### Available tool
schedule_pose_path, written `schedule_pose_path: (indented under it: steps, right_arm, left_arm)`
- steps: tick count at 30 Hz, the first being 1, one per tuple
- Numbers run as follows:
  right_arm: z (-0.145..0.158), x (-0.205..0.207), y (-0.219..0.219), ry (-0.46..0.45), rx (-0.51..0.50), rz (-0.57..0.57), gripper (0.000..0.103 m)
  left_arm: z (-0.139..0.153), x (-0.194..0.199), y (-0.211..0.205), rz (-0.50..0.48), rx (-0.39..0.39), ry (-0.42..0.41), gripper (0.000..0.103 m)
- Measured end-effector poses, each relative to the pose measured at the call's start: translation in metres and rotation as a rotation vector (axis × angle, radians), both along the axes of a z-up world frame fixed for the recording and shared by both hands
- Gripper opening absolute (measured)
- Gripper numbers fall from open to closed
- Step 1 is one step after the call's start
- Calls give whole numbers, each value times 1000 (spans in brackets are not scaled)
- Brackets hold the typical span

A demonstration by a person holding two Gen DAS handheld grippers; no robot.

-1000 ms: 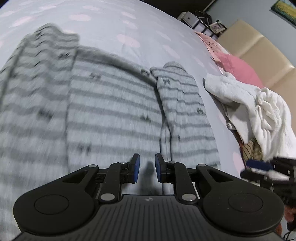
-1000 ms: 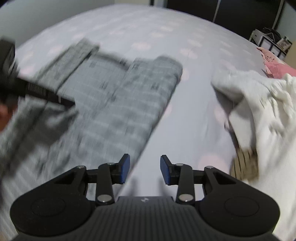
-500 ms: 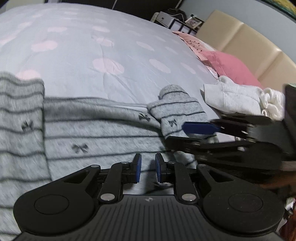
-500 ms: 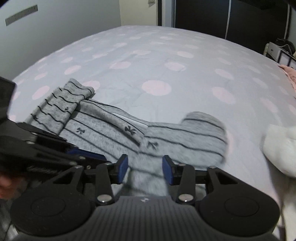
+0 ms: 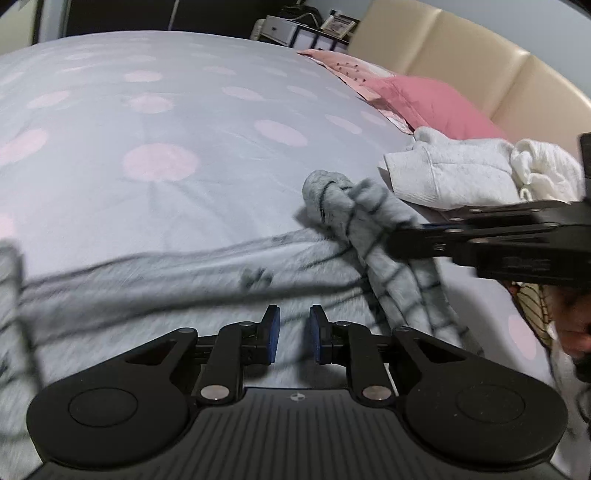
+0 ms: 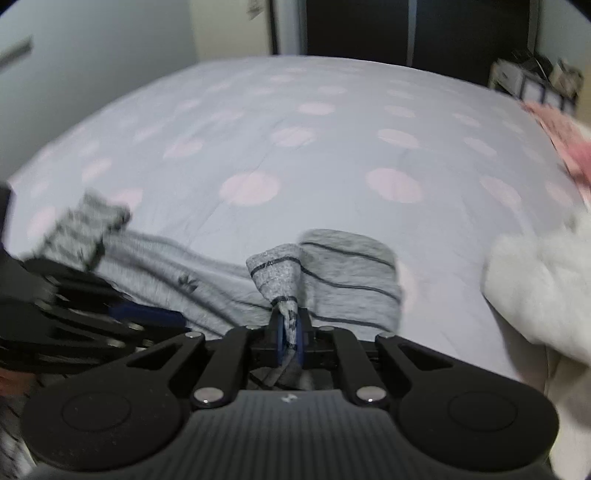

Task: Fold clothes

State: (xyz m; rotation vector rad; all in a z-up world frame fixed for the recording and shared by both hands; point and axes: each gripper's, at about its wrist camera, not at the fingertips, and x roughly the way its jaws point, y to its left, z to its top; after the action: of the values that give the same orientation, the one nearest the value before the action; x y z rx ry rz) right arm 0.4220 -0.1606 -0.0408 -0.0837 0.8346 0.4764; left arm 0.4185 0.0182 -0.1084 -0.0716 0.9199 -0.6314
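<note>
A grey striped top (image 5: 184,295) with small bow prints lies flat on the dotted bedspread (image 5: 159,162). Its right sleeve (image 6: 347,269) is pinched into a raised fold, and my right gripper (image 6: 290,328) is shut on that fold. In the left wrist view the same sleeve (image 5: 354,210) stands bunched up, with the right gripper (image 5: 406,240) reaching in from the right. My left gripper (image 5: 294,332) hovers over the top's body, its pads a little apart with nothing between them. It also shows blurred at the left of the right wrist view (image 6: 147,315).
A pile of white clothes (image 5: 461,173) lies to the right of the sleeve. Beyond it are a pink pillow (image 5: 424,103) and a beige headboard (image 5: 480,74). A small shelf unit (image 5: 295,29) stands past the bed. A hand (image 5: 576,332) shows at the right edge.
The right gripper has closed on the sleeve and gathered it into a raised fold. Both grippers have slid toward the top's far edge. The left pads kept their gap.
</note>
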Motion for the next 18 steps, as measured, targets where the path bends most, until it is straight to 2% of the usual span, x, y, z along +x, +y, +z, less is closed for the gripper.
schedule_pose_path:
  steps: [2, 5, 7, 8, 9, 11, 15, 18]
  right_arm:
    - [2, 0, -16, 16, 66, -29, 8]
    - [3, -4, -23, 14, 92, -35, 8]
    - [3, -7, -27, 13, 109, -39, 8]
    - [3, -8, -29, 12, 118, -39, 8]
    - [3, -8, -29, 12, 128, -32, 8]
    - [2, -8, -29, 12, 149, -23, 8]
    - [-4, -2, -21, 34, 174, -23, 12]
    - [-9, 3, -14, 55, 185, -23, 12]
  left_arm:
    - [0, 11, -11, 4, 0, -5, 15]
    - [8, 22, -13, 59, -13, -41, 15]
    - [21, 25, -8, 54, -69, -41, 15]
    - [28, 25, -7, 44, -58, -51, 15]
    - [34, 25, -7, 34, -44, -62, 15]
    - [41, 28, -10, 24, 37, -87, 15]
    - [33, 44, -14, -17, 151, 9, 15]
    - [26, 38, -19, -69, 219, 8, 15]
